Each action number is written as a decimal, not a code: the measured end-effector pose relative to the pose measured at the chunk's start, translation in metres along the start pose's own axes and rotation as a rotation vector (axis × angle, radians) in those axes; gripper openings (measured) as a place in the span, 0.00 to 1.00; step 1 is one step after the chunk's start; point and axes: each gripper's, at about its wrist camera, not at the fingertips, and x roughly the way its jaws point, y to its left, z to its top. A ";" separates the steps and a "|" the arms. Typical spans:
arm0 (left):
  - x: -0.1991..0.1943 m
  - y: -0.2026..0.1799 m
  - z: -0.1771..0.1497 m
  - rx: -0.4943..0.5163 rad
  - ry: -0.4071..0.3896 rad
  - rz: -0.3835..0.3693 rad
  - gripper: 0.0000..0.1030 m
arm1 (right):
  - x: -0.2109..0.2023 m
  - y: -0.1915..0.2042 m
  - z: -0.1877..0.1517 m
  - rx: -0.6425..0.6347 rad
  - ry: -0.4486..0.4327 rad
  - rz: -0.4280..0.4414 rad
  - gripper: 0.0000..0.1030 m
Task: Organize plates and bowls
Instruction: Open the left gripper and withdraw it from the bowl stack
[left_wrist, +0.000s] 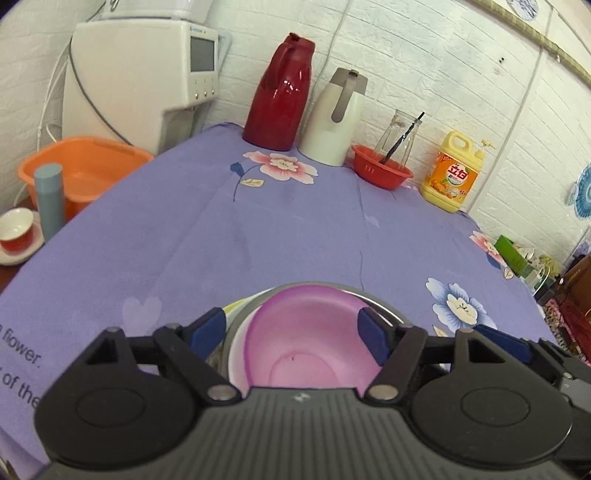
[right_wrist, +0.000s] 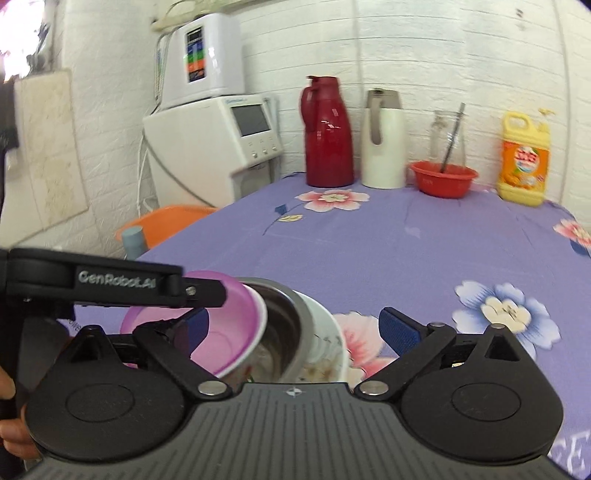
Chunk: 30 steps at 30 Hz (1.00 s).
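"GenRobot.AI" on left hand-held gripper (right_wrist: 201, 295) — white lettering

Pink bowl (left_wrist: 303, 343): plastic, smooth, soft sheen, pale rim.
Steel bowl (right_wrist: 284, 317): bare metal, brushed and dull inside, brighter at the rim.
Floral bowl (right_wrist: 325, 343): glazed white ceramic, glossy, with a printed flower.
Tablecloth (left_wrist: 221, 236): woven purple cloth, matt, lightly creased, printed with flowers.
Left gripper (left_wrist: 295, 326) and right gripper (right_wrist: 295, 325): matt black plastic, ribbed body; blue pads look finely textured; small bright metal pins.
Red flask (left_wrist: 279, 96): high-gloss finish.
White flask (left_wrist: 332, 114): smooth, satin, with a matt grey handle.
Glass carafe (left_wrist: 397, 134): clear glass.
Red basin (left_wrist: 380, 170): glossy plastic.
Detergent bottle (left_wrist: 452, 171): yellow plastic, shiny label.
Wall (left_wrist: 424, 55): white, embossed brick pattern.
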 end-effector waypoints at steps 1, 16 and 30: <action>-0.006 -0.004 -0.002 0.007 -0.010 -0.009 0.69 | -0.006 -0.004 -0.004 0.019 -0.004 -0.010 1.00; -0.087 -0.067 -0.078 0.148 -0.120 -0.129 0.70 | -0.108 -0.021 -0.070 0.124 -0.117 -0.093 1.00; -0.114 -0.087 -0.131 0.235 -0.139 -0.104 0.70 | -0.163 -0.032 -0.108 0.186 -0.212 -0.182 1.00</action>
